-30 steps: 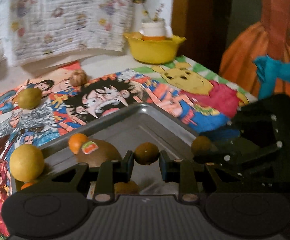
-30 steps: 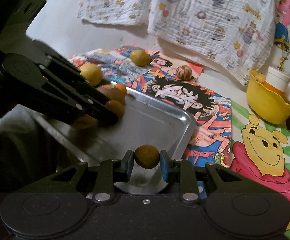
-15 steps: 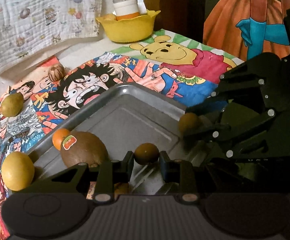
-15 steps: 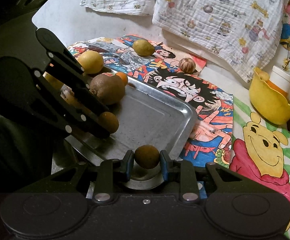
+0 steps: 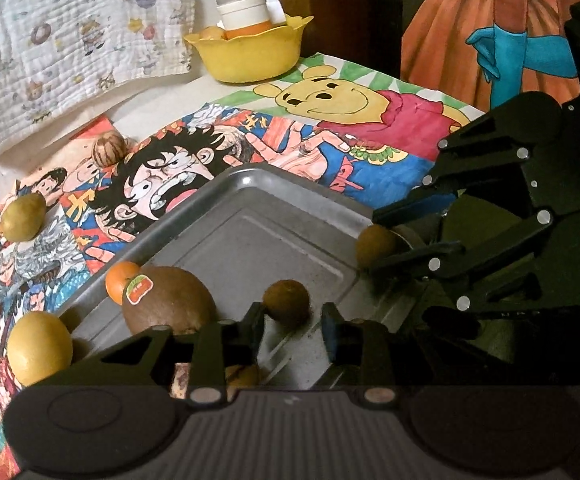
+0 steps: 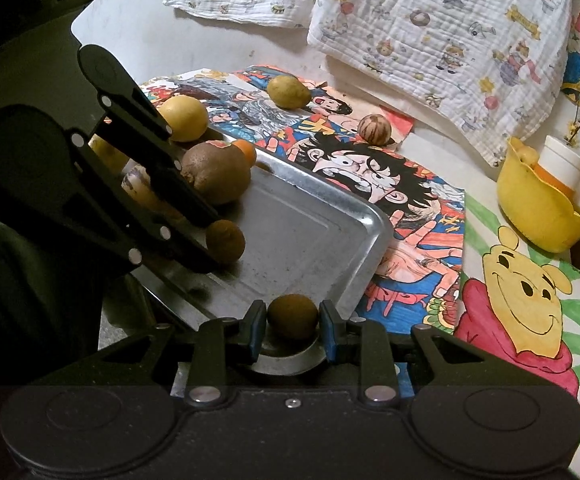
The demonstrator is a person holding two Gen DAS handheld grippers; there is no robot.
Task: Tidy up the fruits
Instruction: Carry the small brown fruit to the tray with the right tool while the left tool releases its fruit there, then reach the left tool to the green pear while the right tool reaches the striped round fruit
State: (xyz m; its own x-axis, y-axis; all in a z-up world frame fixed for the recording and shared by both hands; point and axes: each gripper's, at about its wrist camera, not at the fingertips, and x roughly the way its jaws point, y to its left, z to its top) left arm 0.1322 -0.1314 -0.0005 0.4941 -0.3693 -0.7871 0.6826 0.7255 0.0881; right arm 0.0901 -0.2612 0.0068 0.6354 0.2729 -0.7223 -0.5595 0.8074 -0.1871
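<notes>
My left gripper (image 5: pixel 293 318) hangs low over the metal tray (image 5: pixel 249 236) and its jaws are opening. A small brown fruit (image 5: pixel 285 300) lies on the tray between them, close to the left pad with a gap on the right. My right gripper (image 6: pixel 293 322) is shut on another small brown fruit (image 6: pixel 293 315) over the tray's near corner. A large brown fruit with a sticker (image 5: pixel 169 304) and a small orange (image 5: pixel 117 280) sit at the tray's left side.
Outside the tray, on the cartoon-print cloth, lie a yellow lemon (image 5: pixel 39 346), a greenish fruit (image 5: pixel 23 216) and a walnut-like ball (image 5: pixel 107 150). A yellow bowl (image 5: pixel 249 54) holding a white jar stands at the back. Printed cloths hang on the wall.
The left jaws have parted from the small brown fruit, which now rests on the tray. The left view has rolled and swung. The right gripper has kept still with its fruit.
</notes>
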